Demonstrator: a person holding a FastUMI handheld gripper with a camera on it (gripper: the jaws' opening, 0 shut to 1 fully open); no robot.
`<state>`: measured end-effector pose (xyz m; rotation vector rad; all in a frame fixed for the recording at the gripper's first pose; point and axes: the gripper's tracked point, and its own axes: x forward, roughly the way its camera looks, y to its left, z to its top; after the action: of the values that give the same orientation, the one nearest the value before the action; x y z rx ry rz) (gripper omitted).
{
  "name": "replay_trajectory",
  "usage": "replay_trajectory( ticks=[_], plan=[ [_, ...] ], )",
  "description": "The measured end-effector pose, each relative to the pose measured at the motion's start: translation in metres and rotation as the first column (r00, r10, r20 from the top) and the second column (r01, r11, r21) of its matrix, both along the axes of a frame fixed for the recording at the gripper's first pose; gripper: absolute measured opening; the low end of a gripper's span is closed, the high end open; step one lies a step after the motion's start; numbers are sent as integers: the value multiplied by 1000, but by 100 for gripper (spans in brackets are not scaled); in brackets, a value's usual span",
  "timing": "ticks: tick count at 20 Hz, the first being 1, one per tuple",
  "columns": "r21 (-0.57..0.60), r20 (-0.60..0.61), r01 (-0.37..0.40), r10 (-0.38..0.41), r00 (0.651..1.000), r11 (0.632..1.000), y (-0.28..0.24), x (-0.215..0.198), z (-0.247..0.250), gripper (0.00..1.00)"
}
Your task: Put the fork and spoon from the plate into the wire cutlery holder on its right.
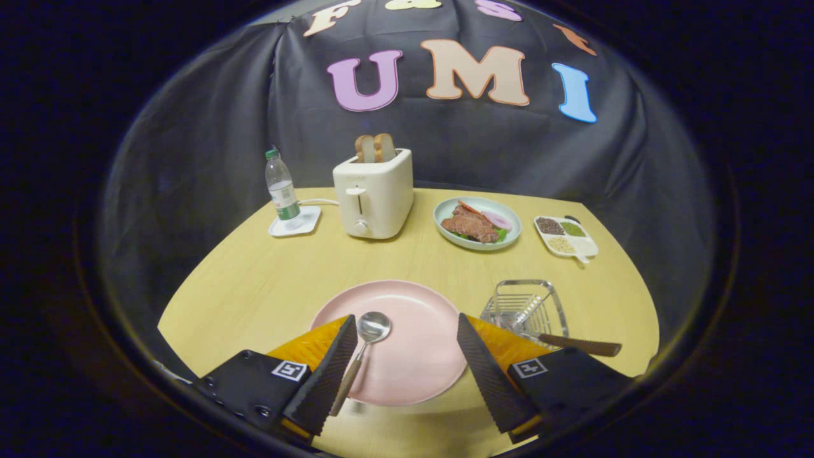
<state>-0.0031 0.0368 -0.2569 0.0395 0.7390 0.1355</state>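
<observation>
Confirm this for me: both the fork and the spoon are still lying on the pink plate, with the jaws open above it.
Not quite. The gripper view shows just the spoon on the pink plate; the fork already rests in the wire cutlery holder. The gripper jaws are open above the plate.

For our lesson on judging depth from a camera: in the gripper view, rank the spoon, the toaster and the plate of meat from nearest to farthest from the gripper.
The gripper is open.
1. Spoon: on the pink plate, beside the left finger.
2. Plate of meat: beyond the fingers, right of the toaster.
3. Toaster: at the table's back, left of the meat.
The last two sit at nearly the same depth, so that order is uncertain.
</observation>
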Motion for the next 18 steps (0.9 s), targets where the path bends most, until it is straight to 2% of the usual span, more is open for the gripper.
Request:
replay_trajectory(
  ticks=[11, 18],
  plan=[
    [-13, -171, 1, -3, 985, 1000, 35, -32, -82, 97],
    [-49, -225, -16, 5, 974, 999, 42, -44, -101, 43]
  ],
)
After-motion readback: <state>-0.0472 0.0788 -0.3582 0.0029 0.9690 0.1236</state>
